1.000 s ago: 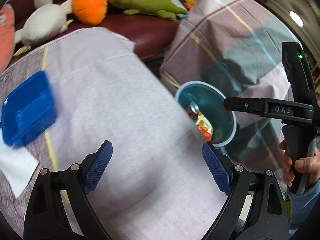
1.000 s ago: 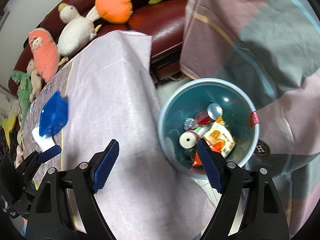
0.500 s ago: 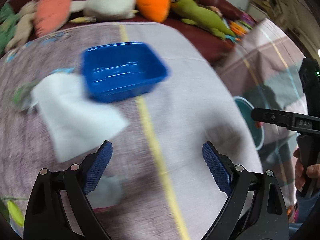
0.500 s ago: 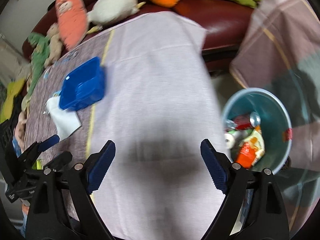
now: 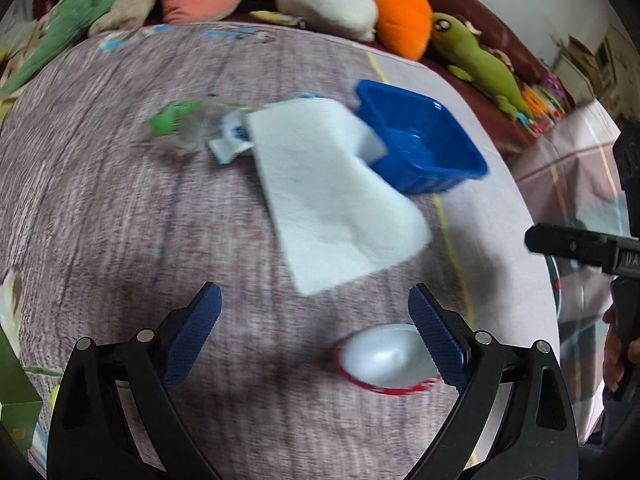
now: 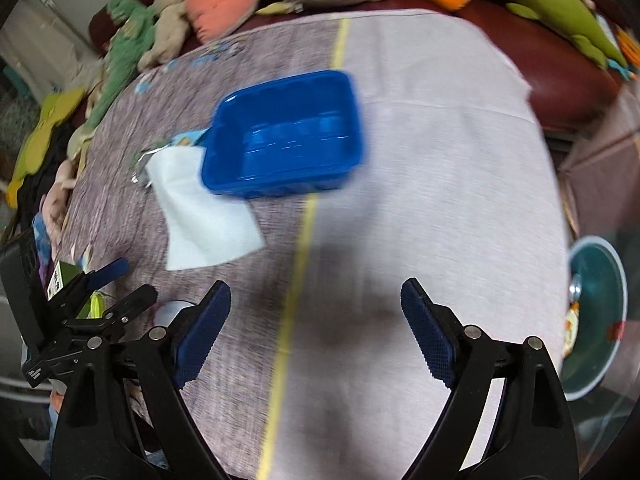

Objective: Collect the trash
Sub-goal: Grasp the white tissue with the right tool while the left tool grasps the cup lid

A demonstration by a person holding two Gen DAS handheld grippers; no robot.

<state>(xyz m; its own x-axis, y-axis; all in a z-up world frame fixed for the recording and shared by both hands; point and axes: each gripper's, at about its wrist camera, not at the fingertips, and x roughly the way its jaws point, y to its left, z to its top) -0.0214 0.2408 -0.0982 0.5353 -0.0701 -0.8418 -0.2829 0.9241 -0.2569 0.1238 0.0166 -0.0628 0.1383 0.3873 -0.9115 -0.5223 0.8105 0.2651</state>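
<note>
My left gripper [image 5: 316, 332] is open and empty above the cloth-covered table. A white cup with a red rim [image 5: 384, 360] lies on its side just ahead of its right finger. A white paper napkin [image 5: 332, 200] lies beyond, next to a blue plastic tray [image 5: 424, 148]. A crumpled clear bottle with a green cap [image 5: 176, 128] and a small wrapper [image 5: 232, 140] lie further left. My right gripper [image 6: 316, 328] is open and empty over the table's middle. The teal trash bin [image 6: 596, 320] with trash inside stands off the table's right edge.
Several plush toys [image 5: 328, 0] line the dark red sofa behind the table. A plaid blanket [image 5: 580, 152] covers a seat to the right. A green box [image 5: 16, 404] sits at the left edge. The left gripper also shows in the right wrist view [image 6: 96, 300].
Both grippers have swung left, away from the trash bin and over the table. The napkin, tray, bottle and cup have come into the left view. Both stay open.
</note>
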